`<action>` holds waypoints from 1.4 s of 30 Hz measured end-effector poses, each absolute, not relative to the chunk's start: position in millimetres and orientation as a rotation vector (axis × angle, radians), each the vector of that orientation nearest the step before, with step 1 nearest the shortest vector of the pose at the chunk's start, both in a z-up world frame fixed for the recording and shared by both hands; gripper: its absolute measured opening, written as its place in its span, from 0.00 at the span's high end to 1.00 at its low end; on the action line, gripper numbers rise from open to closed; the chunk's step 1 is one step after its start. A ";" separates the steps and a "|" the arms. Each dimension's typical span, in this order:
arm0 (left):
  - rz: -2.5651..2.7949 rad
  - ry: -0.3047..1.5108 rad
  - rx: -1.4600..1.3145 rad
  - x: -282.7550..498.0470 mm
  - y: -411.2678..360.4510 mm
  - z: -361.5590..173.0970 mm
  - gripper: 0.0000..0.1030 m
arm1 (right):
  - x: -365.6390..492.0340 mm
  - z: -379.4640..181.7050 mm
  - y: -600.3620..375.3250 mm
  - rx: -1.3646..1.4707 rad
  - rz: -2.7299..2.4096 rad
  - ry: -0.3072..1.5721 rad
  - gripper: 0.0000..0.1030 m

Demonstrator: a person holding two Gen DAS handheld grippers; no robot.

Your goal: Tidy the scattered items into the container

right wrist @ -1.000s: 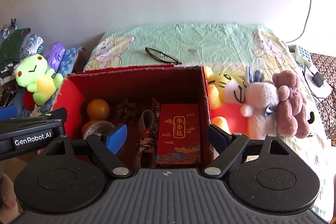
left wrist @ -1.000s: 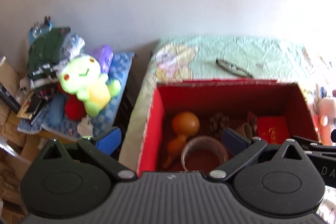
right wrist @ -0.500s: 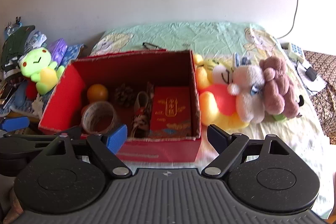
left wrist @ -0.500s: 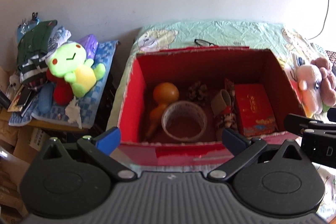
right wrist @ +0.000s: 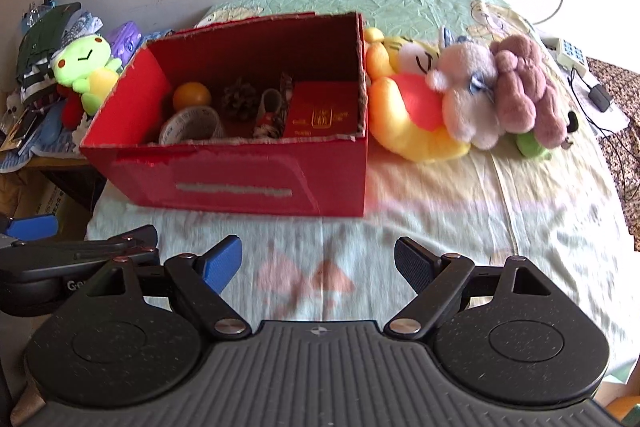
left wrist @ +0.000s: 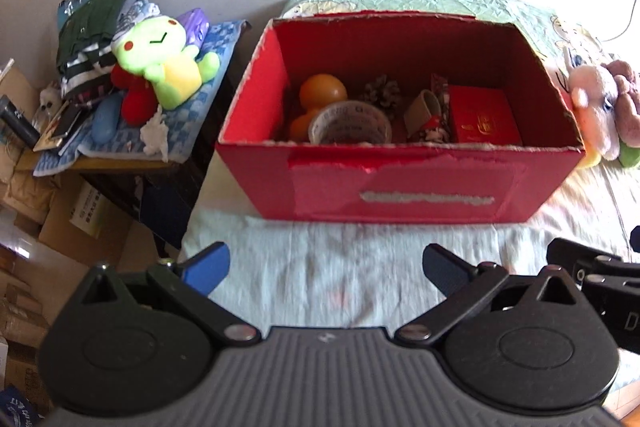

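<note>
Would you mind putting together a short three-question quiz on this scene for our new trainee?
1. True or false: the tape roll lies inside the red box.
2. Multiple choice: the plush toys on the bed lie (A) inside the box, (B) just outside its right wall, (C) on the side table to the left.
3. Fill in: both the left gripper and the right gripper are ____ and hold nothing.

Key: 1 true; 2 B; 3 open.
</note>
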State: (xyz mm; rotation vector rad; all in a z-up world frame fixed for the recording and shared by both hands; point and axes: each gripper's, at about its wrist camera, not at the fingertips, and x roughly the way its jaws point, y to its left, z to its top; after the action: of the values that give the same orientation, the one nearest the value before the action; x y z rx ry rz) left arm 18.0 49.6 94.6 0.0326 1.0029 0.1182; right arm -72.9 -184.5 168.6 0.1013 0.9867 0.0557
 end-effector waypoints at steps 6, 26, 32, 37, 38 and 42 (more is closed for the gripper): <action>0.138 1.028 0.030 -3.8 39.7 89.1 0.01 | -92.9 163.2 -188.8 0.088 0.077 0.996 0.17; 0.170 1.030 0.038 6.8 66.2 88.2 0.01 | -65.3 169.1 -161.5 0.092 0.138 0.981 0.17; 0.138 1.000 0.035 44.8 84.3 102.0 0.01 | -33.4 187.8 -153.8 0.099 0.155 0.926 0.17; 0.100 0.979 0.041 75.7 89.6 112.1 0.01 | -8.8 199.3 -156.5 0.135 0.128 0.897 0.17; 0.091 0.977 0.046 81.3 89.9 113.0 0.01 | -4.1 200.6 -157.0 0.139 0.120 0.892 0.17; 0.058 0.982 0.052 103.9 93.7 112.3 0.01 | 13.2 199.0 -158.8 0.159 0.074 0.892 0.17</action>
State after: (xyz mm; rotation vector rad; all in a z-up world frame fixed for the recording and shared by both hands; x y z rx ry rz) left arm 103.9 93.7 112.3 0.0523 0.9816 0.0584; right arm 13.2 -158.8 199.0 0.1589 0.8921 0.0744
